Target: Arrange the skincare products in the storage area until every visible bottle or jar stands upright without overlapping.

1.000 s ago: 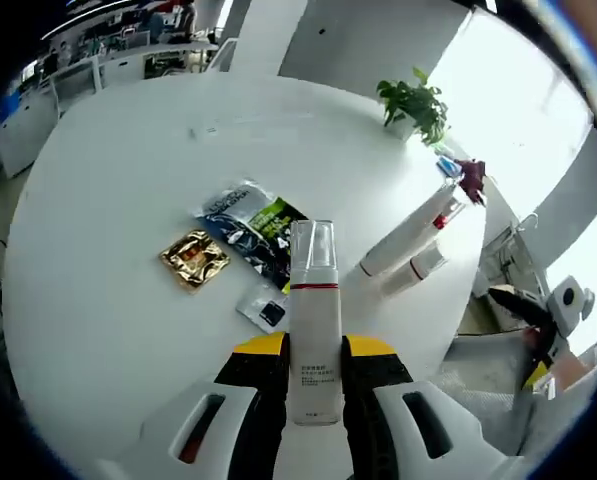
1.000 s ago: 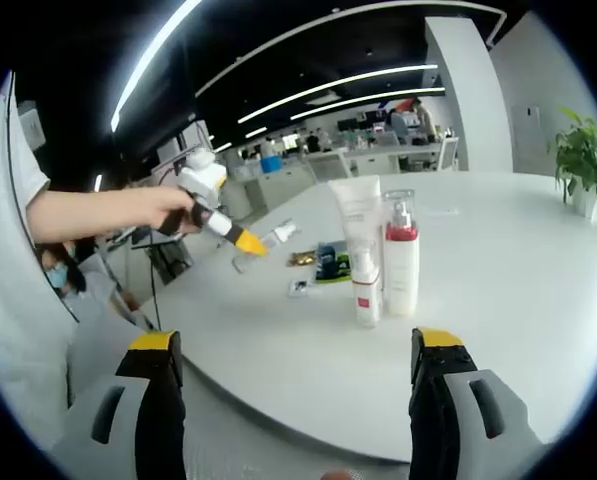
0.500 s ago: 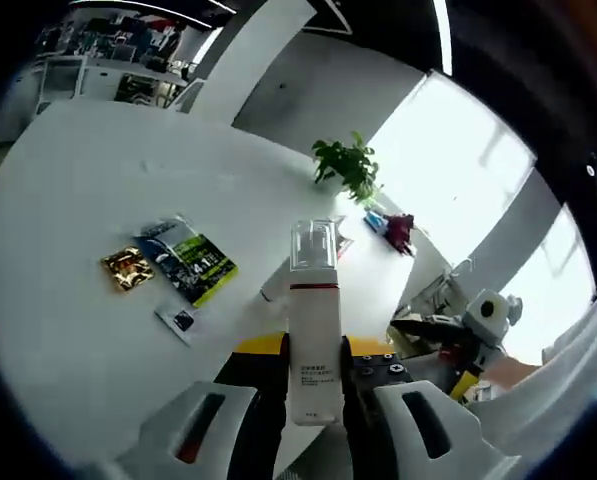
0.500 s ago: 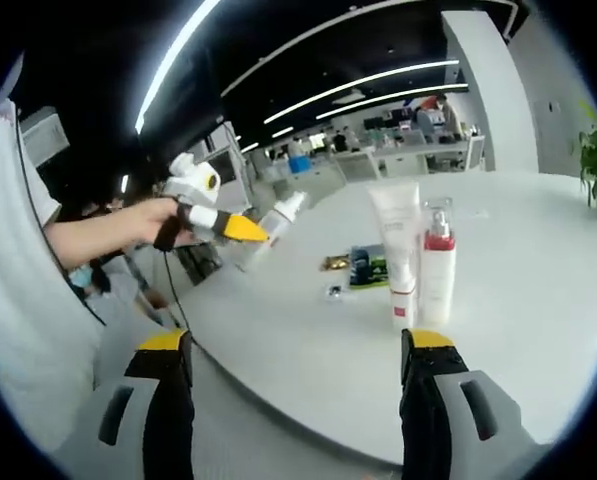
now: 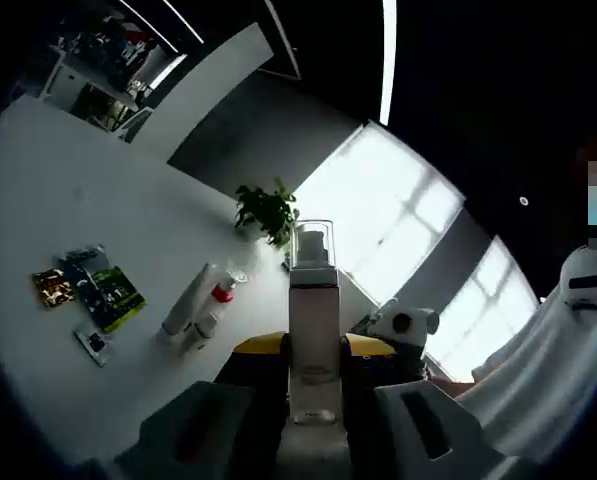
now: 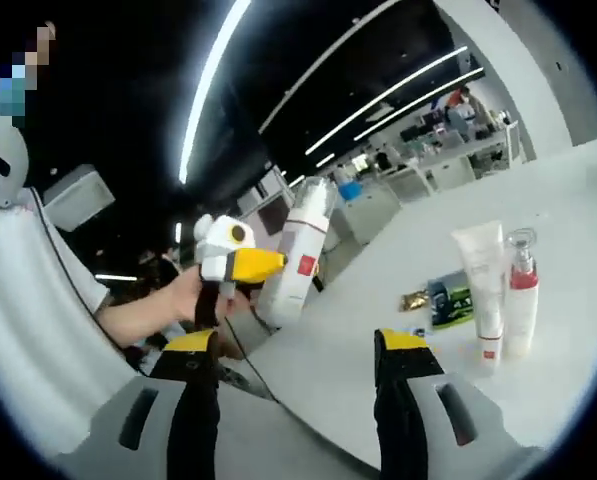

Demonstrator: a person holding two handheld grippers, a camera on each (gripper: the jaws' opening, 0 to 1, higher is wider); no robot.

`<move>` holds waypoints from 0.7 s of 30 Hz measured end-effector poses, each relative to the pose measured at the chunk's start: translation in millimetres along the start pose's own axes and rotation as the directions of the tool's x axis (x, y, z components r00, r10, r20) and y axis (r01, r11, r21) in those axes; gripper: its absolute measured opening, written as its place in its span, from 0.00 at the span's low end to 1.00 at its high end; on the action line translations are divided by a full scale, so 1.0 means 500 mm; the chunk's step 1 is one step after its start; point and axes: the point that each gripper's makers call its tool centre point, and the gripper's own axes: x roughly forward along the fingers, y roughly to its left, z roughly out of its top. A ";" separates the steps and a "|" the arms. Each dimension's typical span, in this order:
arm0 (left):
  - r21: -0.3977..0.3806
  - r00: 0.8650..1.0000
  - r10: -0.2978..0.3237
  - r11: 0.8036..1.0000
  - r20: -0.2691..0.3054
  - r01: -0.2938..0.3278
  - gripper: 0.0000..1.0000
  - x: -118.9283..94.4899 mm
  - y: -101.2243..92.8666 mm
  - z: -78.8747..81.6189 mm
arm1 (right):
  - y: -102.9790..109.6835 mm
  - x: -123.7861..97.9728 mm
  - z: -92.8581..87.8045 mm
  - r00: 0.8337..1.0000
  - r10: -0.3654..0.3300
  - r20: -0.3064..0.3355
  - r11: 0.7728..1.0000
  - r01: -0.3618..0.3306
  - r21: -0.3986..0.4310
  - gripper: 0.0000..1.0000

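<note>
In the left gripper view, the left tool (image 5: 315, 400) pinches a white pump bottle (image 5: 313, 335) with a clear cap and red band, long axis running straight out along the jaws, lifted well above the counter (image 5: 48, 230). Far below, beside a potted plant (image 5: 266, 212), a white tube (image 5: 186, 302) and a smaller bottle (image 5: 213, 308) stand together; sachets (image 5: 88, 290) lie further off.

In the right gripper view, the right tool (image 6: 293, 400) is spread wide and holds nothing. The tube (image 6: 480, 290) and red-collared bottle (image 6: 518, 295) stand upright, touching. The left tool (image 6: 253, 266) carries the pump bottle (image 6: 300, 250) tilted, well apart from that pair; it likely needs setting down upright beside them.
</note>
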 end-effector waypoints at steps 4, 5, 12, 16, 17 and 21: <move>0.031 0.997 -0.074 0.997 -0.010 0.074 0.24 0.009 -0.053 -0.003 | 0.048 0.014 0.026 0.991 0.131 0.031 0.991 -0.132 0.025 0.52; 0.037 0.995 -0.095 0.995 -0.012 0.095 0.24 0.010 -0.065 -0.004 | 0.051 0.015 0.028 0.990 0.140 0.033 0.990 -0.141 0.029 0.50; 0.039 0.981 -0.194 0.980 0.016 0.193 0.24 0.014 -0.120 0.002 | 0.086 0.020 0.045 0.975 0.219 0.049 0.975 -0.220 0.034 0.36; 0.032 0.977 -0.214 0.976 0.022 0.214 0.24 0.013 -0.128 0.005 | 0.102 0.021 0.053 0.966 0.251 0.063 0.967 -0.254 0.035 0.31; 0.028 0.975 -0.220 0.975 0.021 0.220 0.24 0.013 -0.130 0.004 | 0.105 0.021 0.055 0.964 0.256 0.068 0.965 -0.259 0.036 0.29; 0.014 0.970 -0.241 0.971 0.023 0.241 0.24 0.014 -0.139 0.001 | 0.109 0.021 0.059 0.960 0.268 0.084 0.961 -0.272 0.045 0.23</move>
